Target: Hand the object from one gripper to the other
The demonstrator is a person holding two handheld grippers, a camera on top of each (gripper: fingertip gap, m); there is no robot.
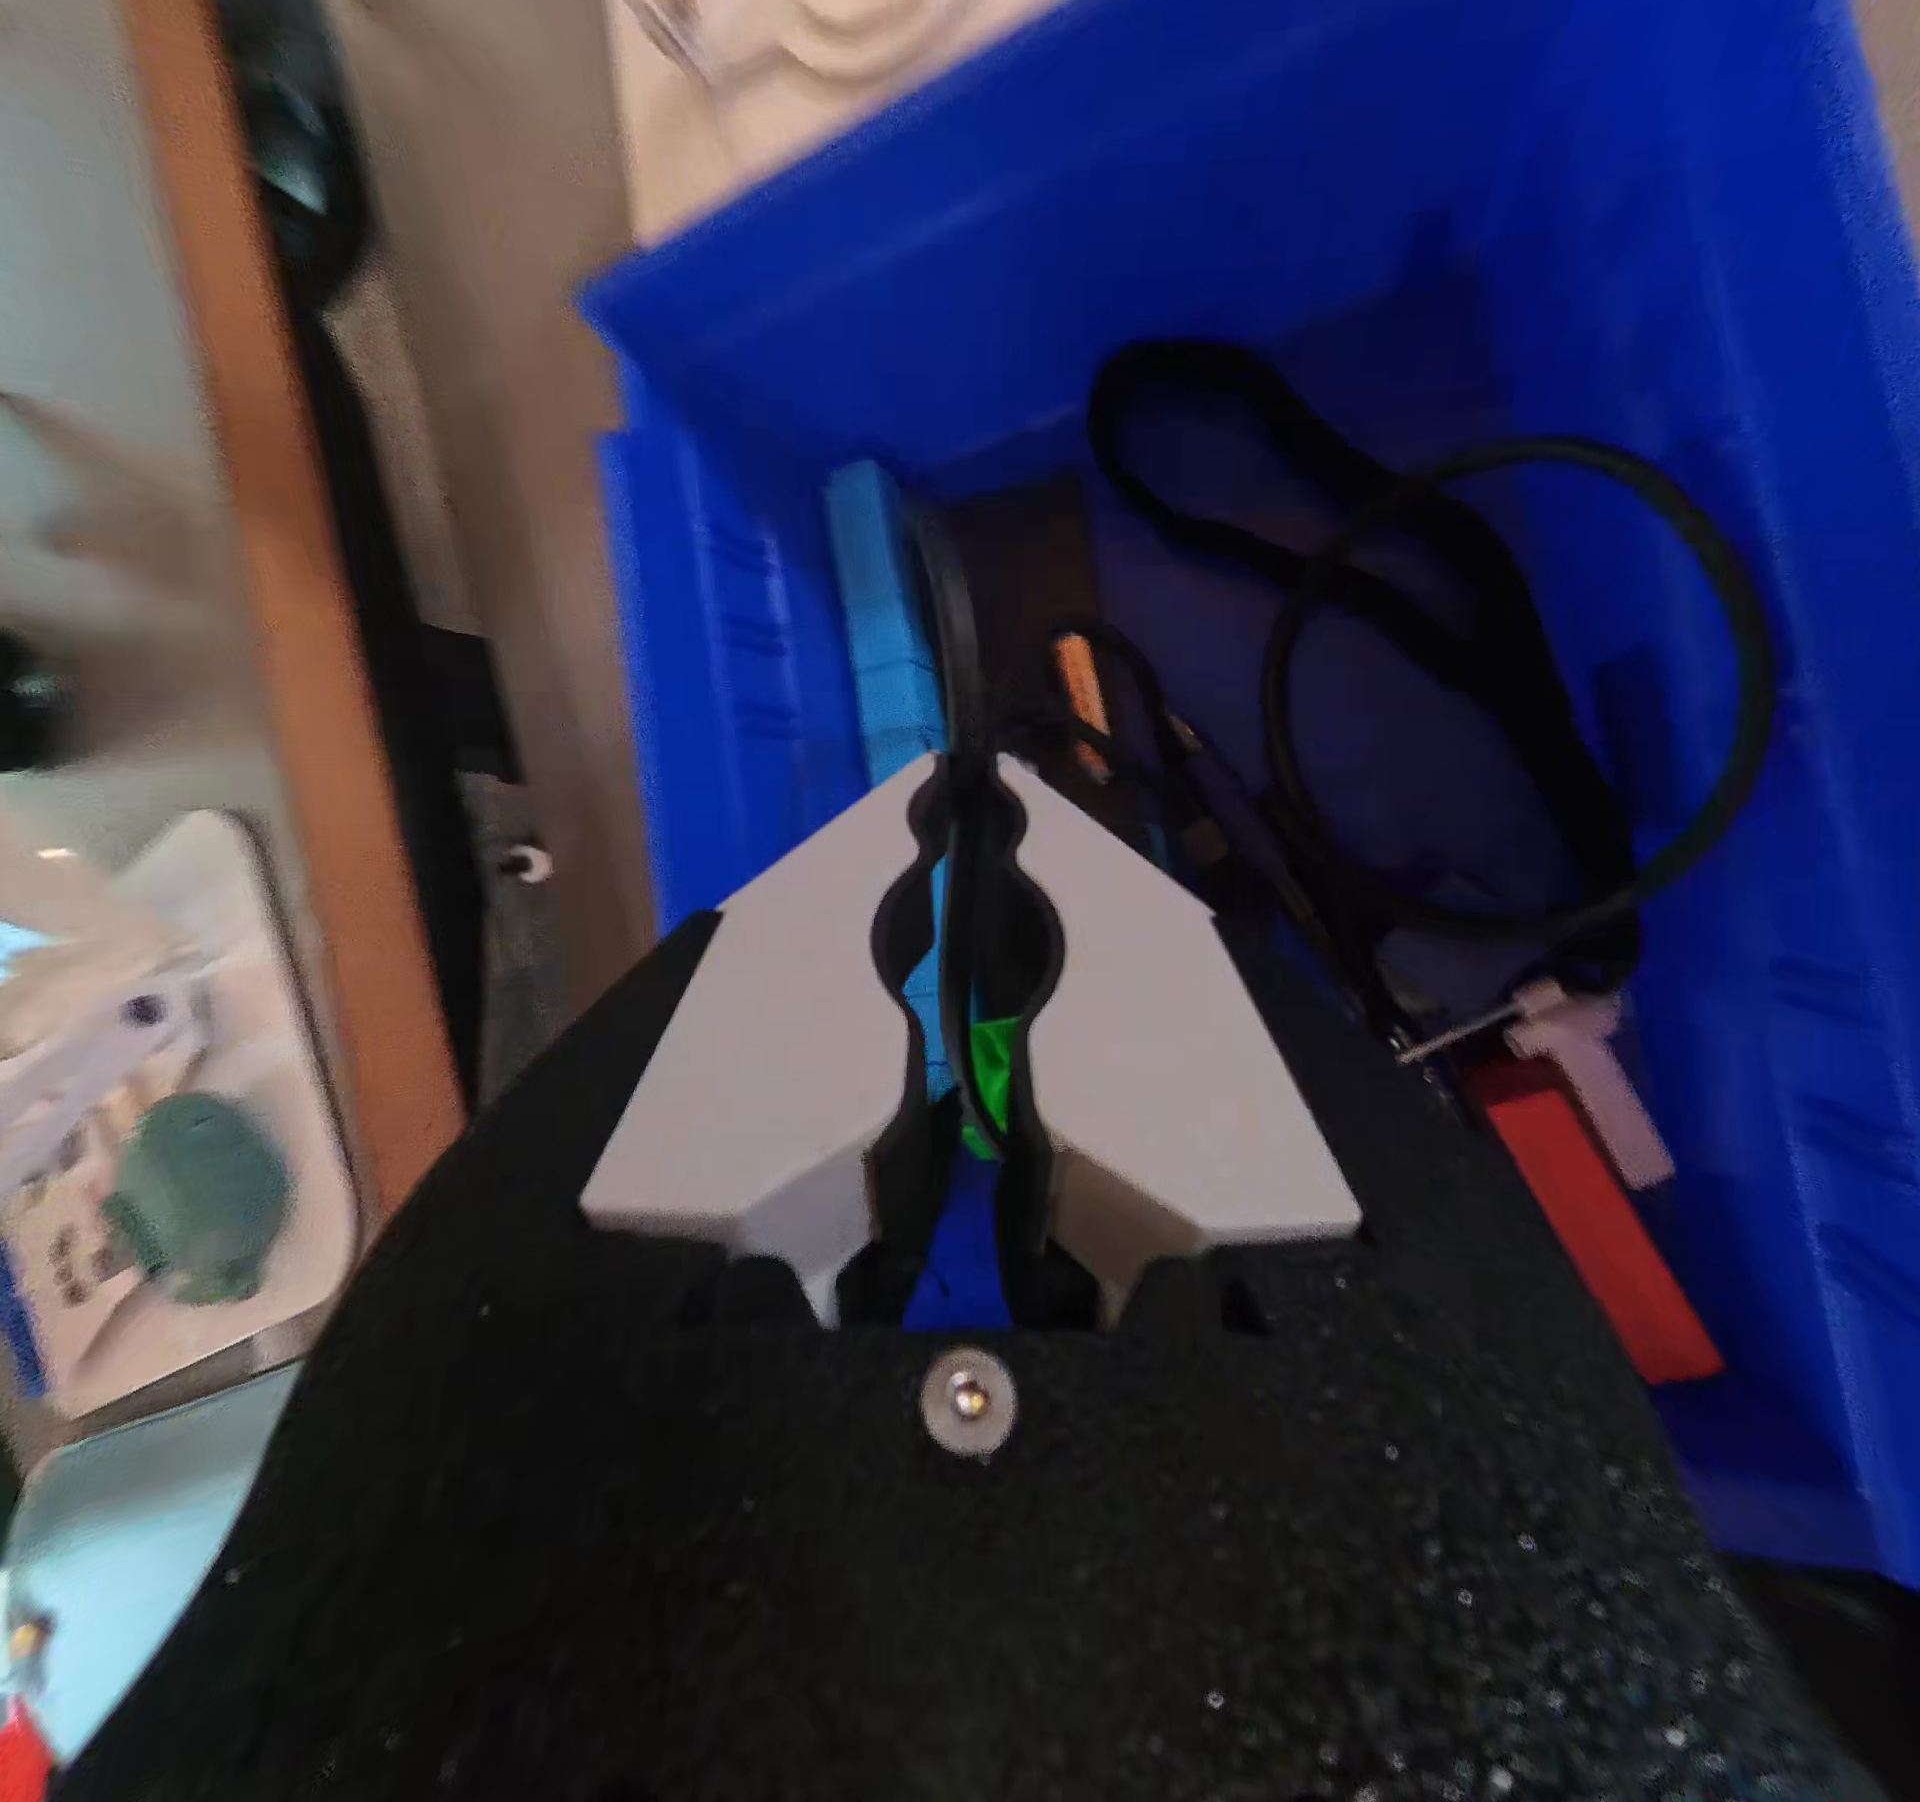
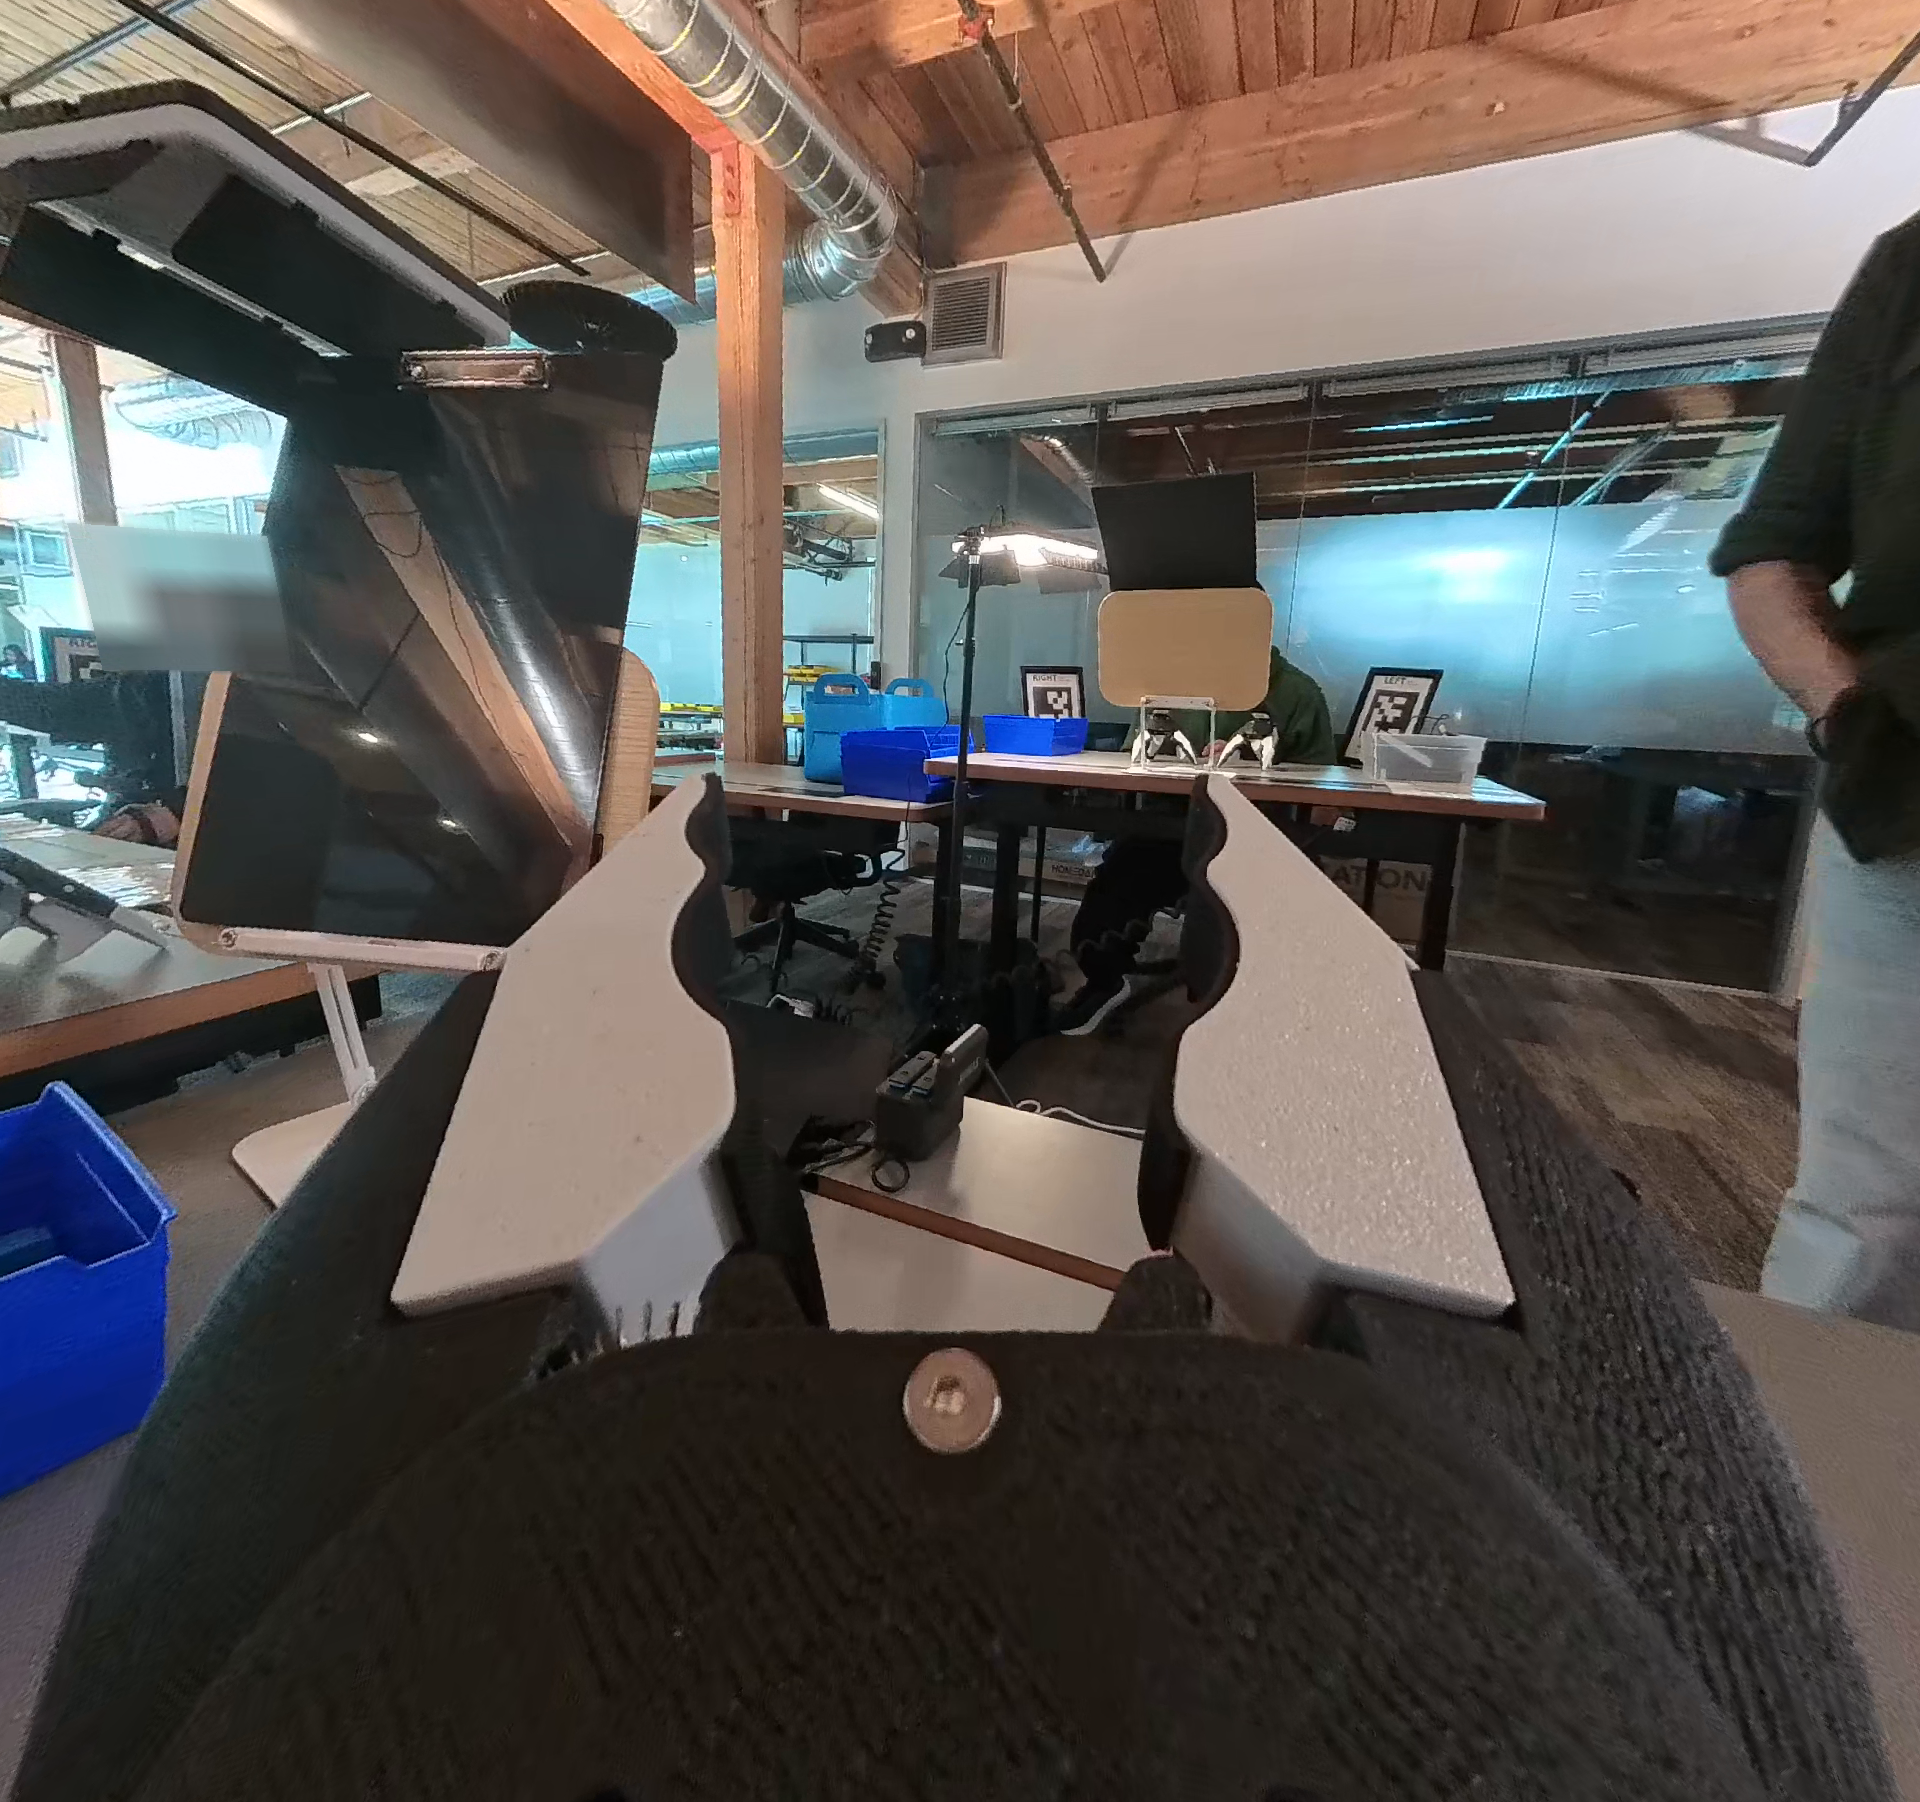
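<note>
Left hand-held gripper (image 1: 969,776) pinching thin black looped band (image 1: 961,630) over blue bin (image 1: 1351,225).

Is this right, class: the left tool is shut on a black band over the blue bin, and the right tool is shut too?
Not quite. The right wrist view shows the right tool wide open and empty. The rest holds: the left tool is shut on a black band over the blue bin.
</note>
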